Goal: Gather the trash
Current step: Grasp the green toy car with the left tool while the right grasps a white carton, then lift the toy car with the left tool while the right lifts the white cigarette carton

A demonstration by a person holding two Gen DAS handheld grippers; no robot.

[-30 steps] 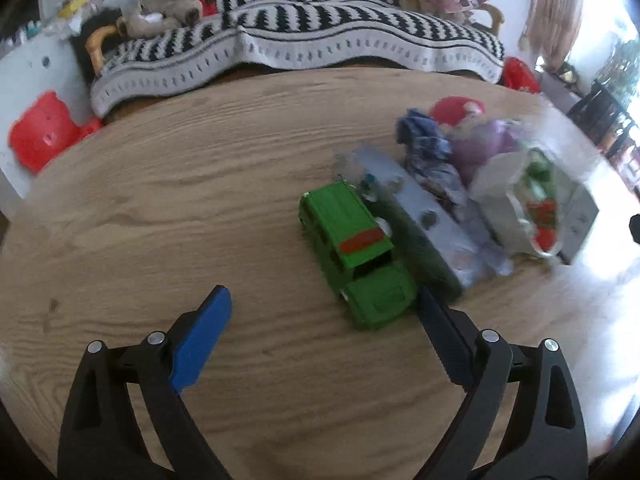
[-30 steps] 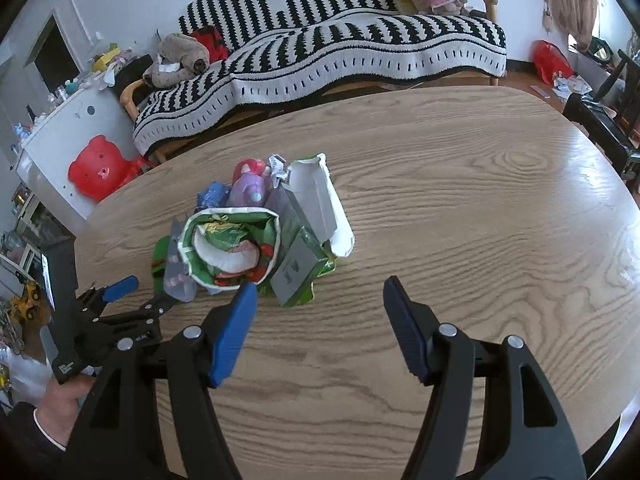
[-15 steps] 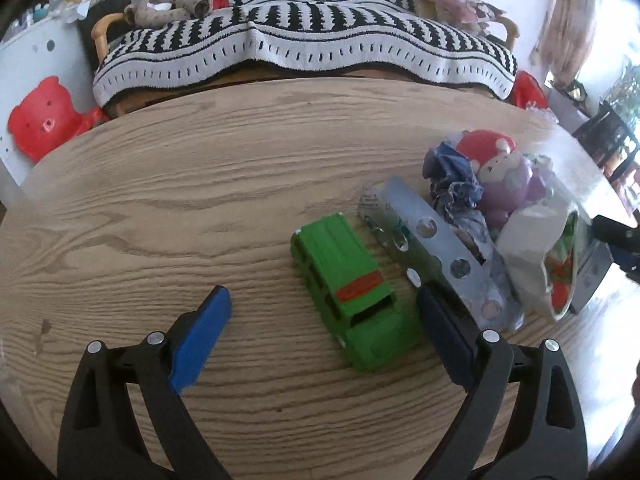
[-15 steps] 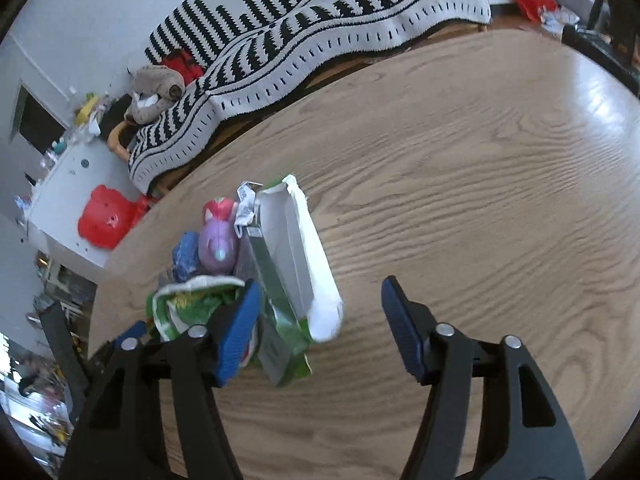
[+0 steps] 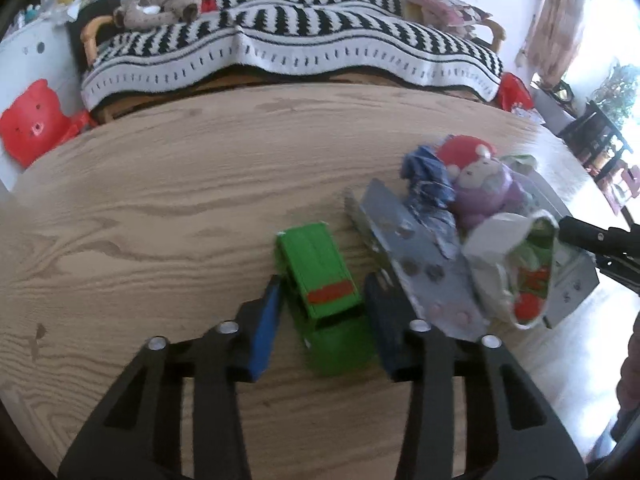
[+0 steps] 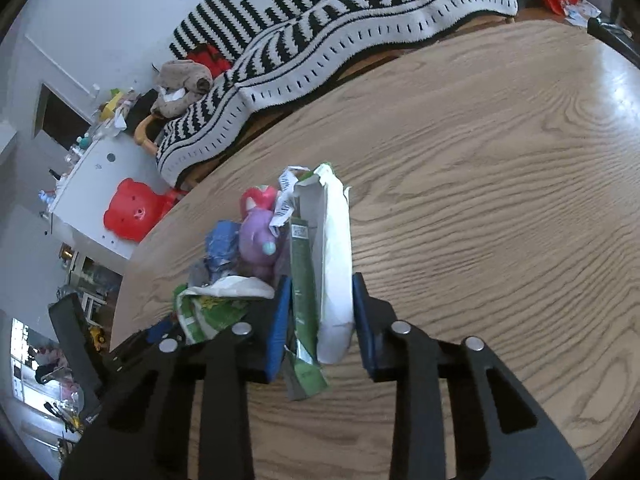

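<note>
A green toy van (image 5: 322, 298) lies on the round wooden table (image 5: 160, 208). My left gripper (image 5: 324, 312) has closed in on it, its blue pads touching both sides. Right of it lie a silver wrapper (image 5: 416, 268), a blue crumpled wrapper (image 5: 426, 178) and a green snack bag (image 5: 520, 272). My right gripper (image 6: 320, 312) is shut on a torn green and white carton (image 6: 324, 264). The snack bag (image 6: 212, 304) lies just left of it.
A purple and red plush toy (image 6: 260, 228) sits in the pile. A sofa with a striped black and white blanket (image 5: 288, 48) stands behind the table. A red bear stool (image 5: 28, 120) is at the far left. Chairs (image 5: 596, 136) stand at the right.
Both grippers have closed from wide open. The left one moved over the green van and closed around it. The right one moved forward and closed on the carton.
</note>
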